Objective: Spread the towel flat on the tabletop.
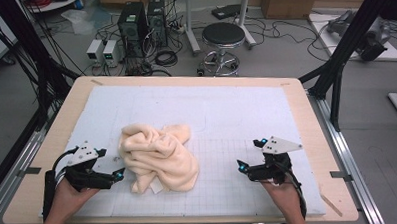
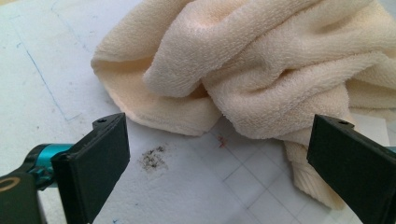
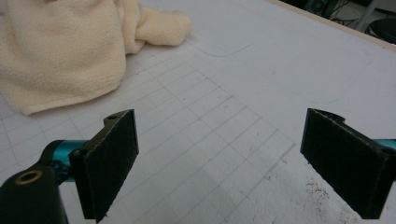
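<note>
A crumpled cream towel (image 1: pixel 158 156) lies in a heap on the white gridded mat (image 1: pixel 226 116), left of the middle. My left gripper (image 1: pixel 112 164) rests low at the towel's left edge, open, pointing at it. In the left gripper view the towel (image 2: pixel 261 65) bulks just beyond the two black pads (image 2: pixel 98 158), which stand wide apart with nothing between them. My right gripper (image 1: pixel 250 154) is open over bare mat to the right of the towel, a clear gap away. From the right gripper view the towel (image 3: pixel 60 51) lies far left, beyond the open pads (image 3: pixel 112 154).
The mat sits on a wooden table (image 1: pixel 47 142) with a bare rim all round. A dark smudge (image 2: pixel 153 158) marks the mat near the left gripper. Beyond the table stand a stool (image 1: pixel 223 38), computer towers (image 1: pixel 133 24) and cables on the floor. Black frame posts (image 1: pixel 349 36) flank the table.
</note>
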Demonstrator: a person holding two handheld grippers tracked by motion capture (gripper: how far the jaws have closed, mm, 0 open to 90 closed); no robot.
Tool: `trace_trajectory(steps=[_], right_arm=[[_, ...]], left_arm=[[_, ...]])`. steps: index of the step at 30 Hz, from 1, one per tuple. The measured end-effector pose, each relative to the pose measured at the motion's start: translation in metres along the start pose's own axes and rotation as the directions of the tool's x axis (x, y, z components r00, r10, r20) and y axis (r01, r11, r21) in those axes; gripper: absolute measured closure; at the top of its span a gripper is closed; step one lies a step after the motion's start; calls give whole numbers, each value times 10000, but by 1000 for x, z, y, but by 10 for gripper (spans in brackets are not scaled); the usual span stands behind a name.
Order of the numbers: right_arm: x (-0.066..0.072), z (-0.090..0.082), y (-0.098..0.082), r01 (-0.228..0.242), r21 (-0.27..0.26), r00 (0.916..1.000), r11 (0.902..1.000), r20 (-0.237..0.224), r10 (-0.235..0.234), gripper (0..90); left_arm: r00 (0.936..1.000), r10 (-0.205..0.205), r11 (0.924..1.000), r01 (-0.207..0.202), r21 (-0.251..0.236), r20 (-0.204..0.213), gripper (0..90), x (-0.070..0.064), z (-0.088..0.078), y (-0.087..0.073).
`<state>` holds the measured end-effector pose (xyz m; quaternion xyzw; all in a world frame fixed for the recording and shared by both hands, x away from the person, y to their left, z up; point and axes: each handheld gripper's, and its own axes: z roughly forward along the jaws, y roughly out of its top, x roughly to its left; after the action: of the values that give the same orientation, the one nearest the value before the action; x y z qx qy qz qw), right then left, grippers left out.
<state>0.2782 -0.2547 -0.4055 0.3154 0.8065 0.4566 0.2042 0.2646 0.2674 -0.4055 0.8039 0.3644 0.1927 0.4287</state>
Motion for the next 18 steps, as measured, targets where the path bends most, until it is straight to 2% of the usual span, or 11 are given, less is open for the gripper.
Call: trace_trajectory(steps=[16,18], right_arm=[[-2,1,-1,-1,-3,10000,10000,-35,1,105],[-2,1,0,19,-19,10000,10000,-97,-20,105]], left_arm=[[9999,83,10000,-83,49,82,63,1,3,1],[10000,-5,10000,6,-51,90,63,0,3,1]])
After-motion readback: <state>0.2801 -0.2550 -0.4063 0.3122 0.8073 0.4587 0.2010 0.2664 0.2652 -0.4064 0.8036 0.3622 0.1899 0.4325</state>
